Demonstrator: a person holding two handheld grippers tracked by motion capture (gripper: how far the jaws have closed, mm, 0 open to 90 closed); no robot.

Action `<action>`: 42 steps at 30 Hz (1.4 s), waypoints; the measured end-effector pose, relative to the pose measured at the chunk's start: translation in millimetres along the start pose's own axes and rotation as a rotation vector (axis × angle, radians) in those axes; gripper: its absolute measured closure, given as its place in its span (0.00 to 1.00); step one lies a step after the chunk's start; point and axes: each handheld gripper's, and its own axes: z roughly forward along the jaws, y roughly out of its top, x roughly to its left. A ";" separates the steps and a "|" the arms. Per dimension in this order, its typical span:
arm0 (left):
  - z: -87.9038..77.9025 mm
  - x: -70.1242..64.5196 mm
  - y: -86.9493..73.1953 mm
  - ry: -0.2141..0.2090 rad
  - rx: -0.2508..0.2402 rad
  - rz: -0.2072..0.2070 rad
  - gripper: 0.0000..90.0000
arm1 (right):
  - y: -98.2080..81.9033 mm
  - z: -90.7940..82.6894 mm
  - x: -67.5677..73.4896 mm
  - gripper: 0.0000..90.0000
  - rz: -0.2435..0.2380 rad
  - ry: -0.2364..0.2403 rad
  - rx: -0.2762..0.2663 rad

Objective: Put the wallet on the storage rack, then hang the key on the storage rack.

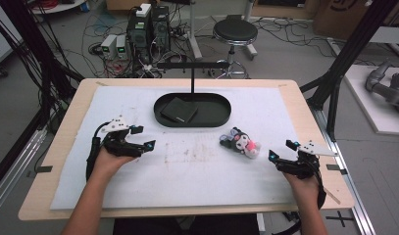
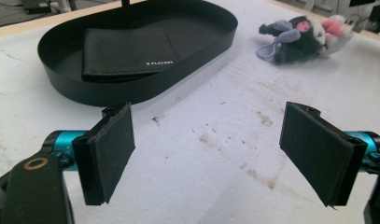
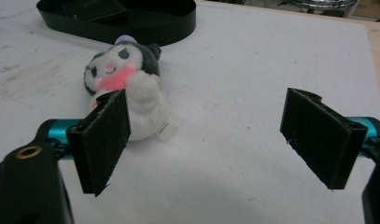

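Left gripper (image 1: 142,137) held low in the person's left hand (image 1: 110,159), jaws spread wide with nothing between them. Right gripper (image 1: 281,150) in the right hand (image 1: 301,179), jaws likewise wide and empty. Both forearms enter from the near edge.

Plush toy (image 3: 124,93): lower left part hidden behind one pad of right hand-held gripper (image 3: 223,140) in right gripper view. Wallet (image 3: 92,8) and black tray (image 3: 145,23): cut off by top edge there. Tray post (image 2: 126,8): cut at top in left gripper view. Wallet lettering (image 2: 160,62): too small to be read w/ certainty. Forearms: cut off at bottom edge, high view.
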 end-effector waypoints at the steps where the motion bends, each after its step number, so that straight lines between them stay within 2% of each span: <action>1: -2.6 0.4 -1.1 0.004 -0.005 -0.003 0.20 | -0.1 -0.4 -0.2 0.18 -0.003 0.001 0.001; 6: -13.4 4.8 -5.7 0.016 -0.046 -0.017 0.18 | -0.5 -0.6 -1.8 0.18 -0.011 -0.003 -0.012; 10: -17.1 5.4 -5.9 0.021 -0.088 0.003 0.18 | -0.2 -0.4 -2.1 0.18 -0.008 0.003 -0.011; 12: -17.2 5.3 -5.4 0.028 -0.092 0.012 0.18 | 0.1 -0.8 -1.5 0.18 -0.010 -0.001 -0.013; 21: -17.9 6.7 -7.8 0.007 -0.108 -0.012 0.18 | 1.2 -2.2 1.1 0.18 -0.022 0.003 -0.037; 24: -20.3 7.1 -9.2 0.008 -0.113 -0.001 0.18 | 1.7 -1.0 1.9 0.18 -0.031 0.008 -0.034; 26: -22.7 7.6 -10.5 -0.003 -0.116 -0.013 0.18 | 2.9 1.5 3.4 0.18 -0.031 0.022 -0.029; 28: -25.0 7.9 -12.3 -0.015 -0.110 -0.046 0.18 | 5.7 5.4 5.7 0.18 -0.036 0.035 -0.021; 30: -27.8 8.6 -14.1 -0.033 -0.103 -0.074 0.18 | 8.9 8.7 7.6 0.18 -0.045 0.047 -0.021; 31: -29.6 8.4 -14.7 -0.029 -0.098 -0.077 0.18 | 11.1 10.4 9.0 0.18 -0.048 0.056 -0.017; 34: -36.0 8.3 -16.0 -0.026 -0.114 -0.078 0.18 | 19.4 16.3 12.8 0.18 -0.067 0.071 -0.005; 36: -41.6 8.6 -16.2 -0.012 -0.126 -0.064 0.18 | 26.3 20.5 15.8 0.18 -0.083 0.086 0.001; 42: -56.1 10.3 -18.7 0.015 -0.166 -0.058 0.18 | 44.2 35.9 28.3 0.18 -0.155 0.111 0.042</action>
